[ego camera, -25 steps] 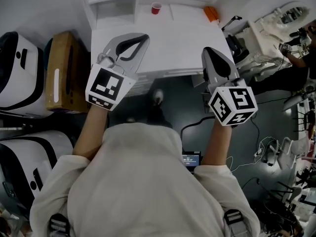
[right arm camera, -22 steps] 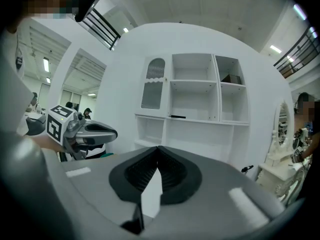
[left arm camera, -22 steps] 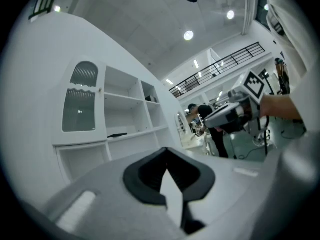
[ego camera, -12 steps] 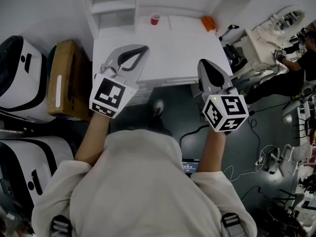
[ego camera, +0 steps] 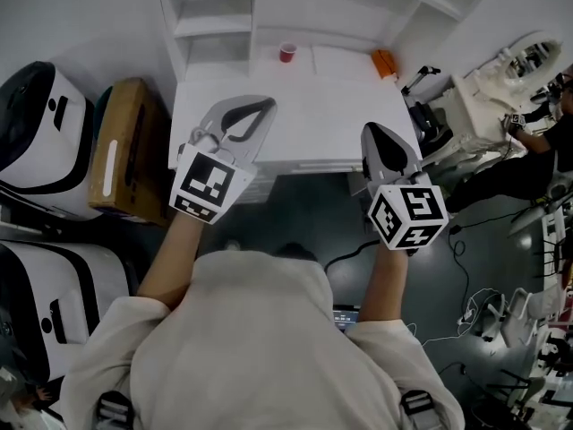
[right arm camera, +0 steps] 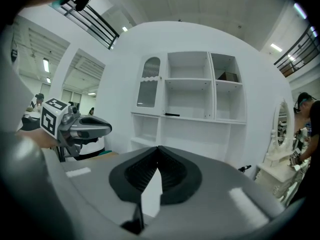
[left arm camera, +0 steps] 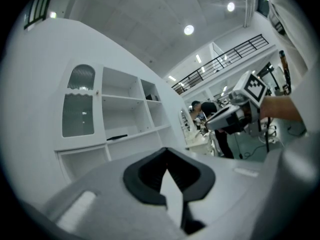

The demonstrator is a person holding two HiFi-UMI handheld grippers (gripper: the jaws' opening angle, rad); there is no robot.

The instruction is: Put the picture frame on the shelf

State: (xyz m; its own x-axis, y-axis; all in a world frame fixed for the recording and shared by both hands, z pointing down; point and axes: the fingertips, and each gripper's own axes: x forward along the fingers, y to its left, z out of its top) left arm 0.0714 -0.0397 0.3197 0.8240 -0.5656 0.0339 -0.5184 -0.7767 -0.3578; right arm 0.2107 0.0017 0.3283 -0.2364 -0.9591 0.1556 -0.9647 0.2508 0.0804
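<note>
At the near edge of the white surface (ego camera: 313, 106), a person stood facing the shelf (ego camera: 260, 7), with one pair of tongs in each hand, both carried about level. The left tongs (ego camera: 265, 107) were pressed together with nothing between them. The right tongs (ego camera: 374, 133) were likewise pressed together and empty.

No picture frame could be identified with certainty. Three things were candidates:
- a small brown thing (right arm camera: 228, 76) standing in the upper right compartment of the shelf
- a dark flat thing (right arm camera: 172, 115) lying on the ledge below the middle compartments
- an orange thing (ego camera: 384, 63) at the far right corner of the surface

A red cup (ego camera: 287, 52) stood at the far edge of the surface, just before the shelf.

With both tongs empty, the scene fitted two stages equally. Either the frame lay on the surface awaiting collection, or it already stood in a compartment and the tongs had nothing more to carry. The pictures did not settle which.

In either case, good practice appeared to be as follows:
- Keep both tongs level and well apart from each other.
- Pass clear of the red cup, which would tip easily.
- Identify the frame positively before closing on anything.

A frame would probably handle as a thin, rigid thing, best taken by its edge and set upright and well back in a compartment
</note>
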